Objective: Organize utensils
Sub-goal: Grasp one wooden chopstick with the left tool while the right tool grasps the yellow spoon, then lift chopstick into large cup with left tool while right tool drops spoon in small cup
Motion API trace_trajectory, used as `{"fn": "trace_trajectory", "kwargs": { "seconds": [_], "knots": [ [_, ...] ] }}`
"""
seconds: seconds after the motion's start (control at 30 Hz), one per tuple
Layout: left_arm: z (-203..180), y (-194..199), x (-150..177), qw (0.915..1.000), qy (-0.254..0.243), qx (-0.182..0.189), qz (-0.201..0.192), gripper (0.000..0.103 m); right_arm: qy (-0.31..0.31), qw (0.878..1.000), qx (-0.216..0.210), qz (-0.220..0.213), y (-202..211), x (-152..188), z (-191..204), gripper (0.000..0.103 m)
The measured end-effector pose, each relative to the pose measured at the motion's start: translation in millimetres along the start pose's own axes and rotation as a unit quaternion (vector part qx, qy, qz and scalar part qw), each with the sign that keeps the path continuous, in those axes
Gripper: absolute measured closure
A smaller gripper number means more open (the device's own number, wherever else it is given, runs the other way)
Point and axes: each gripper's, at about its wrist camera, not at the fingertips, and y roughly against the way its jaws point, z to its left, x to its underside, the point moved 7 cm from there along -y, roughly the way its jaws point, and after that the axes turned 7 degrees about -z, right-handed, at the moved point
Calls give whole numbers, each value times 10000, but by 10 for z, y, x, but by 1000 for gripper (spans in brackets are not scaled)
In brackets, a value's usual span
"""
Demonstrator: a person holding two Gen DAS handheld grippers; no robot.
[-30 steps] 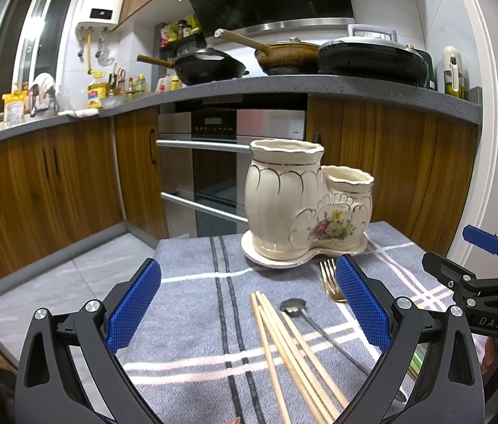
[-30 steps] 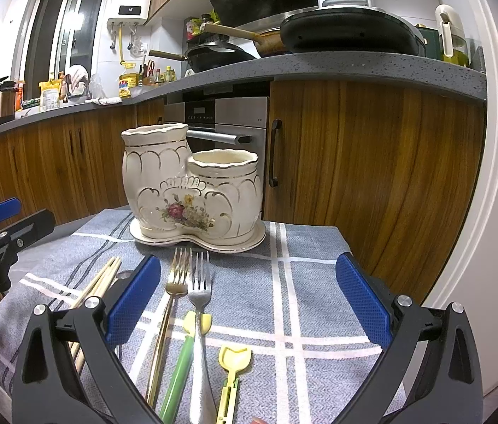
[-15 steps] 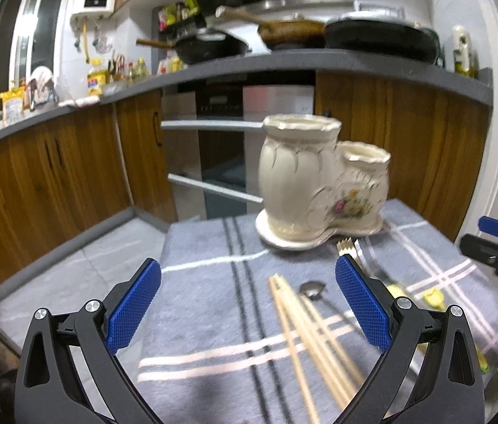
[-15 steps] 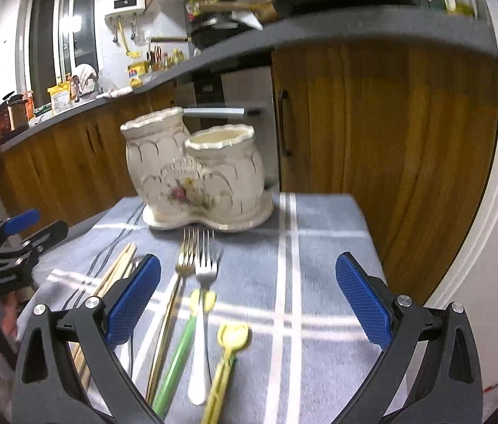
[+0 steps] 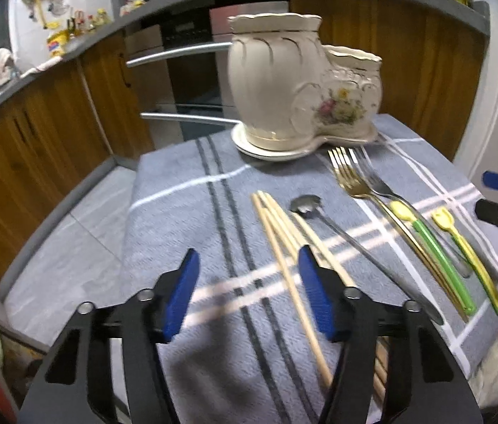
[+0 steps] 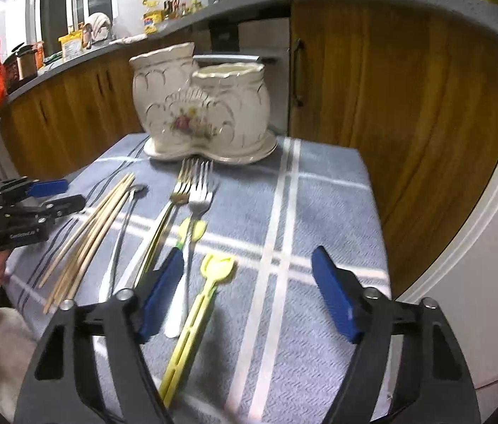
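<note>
A cream two-pot ceramic holder (image 5: 298, 92) (image 6: 199, 113) stands at the far side of a grey-blue cloth (image 5: 185, 212). In front of it lie wooden chopsticks (image 5: 284, 240) (image 6: 89, 233), a steel spoon (image 5: 323, 215), a gold fork (image 5: 351, 180) (image 6: 178, 190), a silver fork (image 6: 201, 194), a green-handled utensil (image 5: 432, 247) and a yellow utensil (image 6: 206, 289). My left gripper (image 5: 249, 289) is open, just left of the chopsticks, above the cloth. My right gripper (image 6: 247, 293) is open above the cloth, over the yellow utensil, with the silver fork's handle by its left finger.
Wooden cabinets (image 6: 390, 106) and an oven with steel handles (image 5: 178, 56) stand behind the table. The cloth's right edge (image 6: 376, 212) drops off beside a white door frame. A floor gap (image 5: 72, 233) lies left of the table.
Both grippers have tilted down and moved nearer the utensils. The jaws of both have narrowed from fully wide, the left more so. Nothing is held.
</note>
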Motion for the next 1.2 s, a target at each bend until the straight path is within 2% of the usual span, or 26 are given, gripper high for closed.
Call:
{"fn": "trace_trajectory", "kwargs": {
  "seconds": [0.13, 0.2, 0.27, 0.37, 0.47, 0.63, 0.83, 0.97, 1.1, 1.2],
  "knots": [
    [-100, -4, 55, 9997, -30, 197, 134, 63, 33, 9996, 48, 289, -24, 64, 7, 48],
    [-121, -24, 90, 9995, -60, 209, 217, 68, 43, 9992, -24, 393, -26, 93, 24, 50],
    [-126, -49, 89, 9994, -65, 211, 259, 74, 123, 9985, -169, 508, -33, 135, 88, 58],
    [-131, -71, 86, 9992, -74, 237, 315, 78, 168, 9970, -395, 644, -30, 190, 180, 69],
    [-151, -90, 82, 9990, -90, 283, 336, 78, 249, 9968, -315, 691, -70, 230, 201, 77],
    [-166, -125, 77, 9990, -112, 266, 336, 78, 107, 9957, -474, 787, -133, 274, 231, 79],
    [-144, -187, 46, 9994, -112, 173, 264, 78, 31, 9955, -459, 828, -217, 277, 230, 83],
    [-111, -267, -9, 9997, -31, 90, 221, 78, 12, 9964, -418, 740, -254, 246, 205, 89],
    [-62, -295, -42, 9992, 222, 195, 267, 79, 39, 9963, -474, 714, -273, 232, 235, 93],
    [-64, -297, -41, 9996, 3, 3, 287, 97, 46, 9967, -480, 648, -267, 207, 254, 93]
  ]
}}
